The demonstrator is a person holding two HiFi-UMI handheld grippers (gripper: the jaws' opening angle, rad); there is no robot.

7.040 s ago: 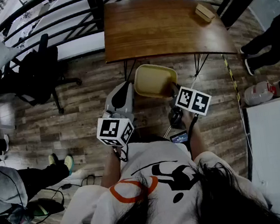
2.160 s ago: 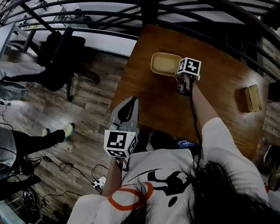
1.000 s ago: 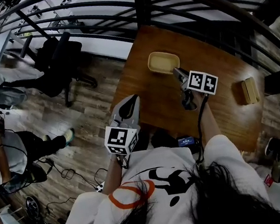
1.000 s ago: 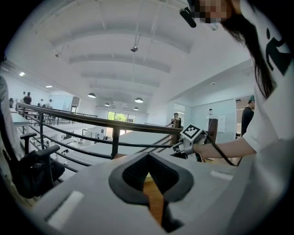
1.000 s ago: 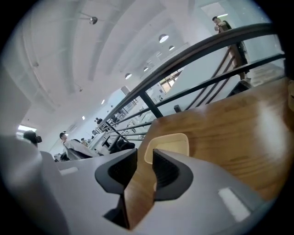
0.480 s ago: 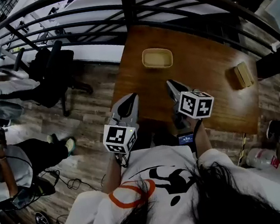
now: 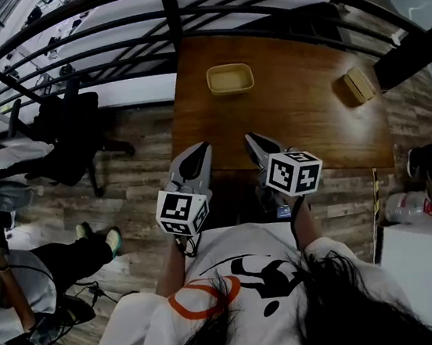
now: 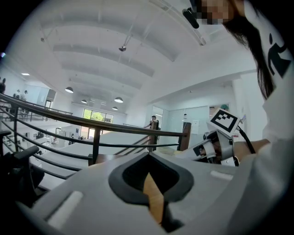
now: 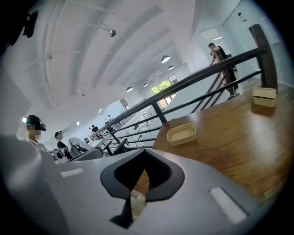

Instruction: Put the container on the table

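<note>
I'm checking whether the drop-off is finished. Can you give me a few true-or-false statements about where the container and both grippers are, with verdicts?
1. The container sits on the table, toward the railing side. True.
2. The right gripper is clamped on the container. False: its jaws are together on nothing, well apart from the container.
3. The left gripper has its jaws together and holds nothing. True.
4. The small box lies inside the container. False: it lies apart from it, at the table's right side.
</note>
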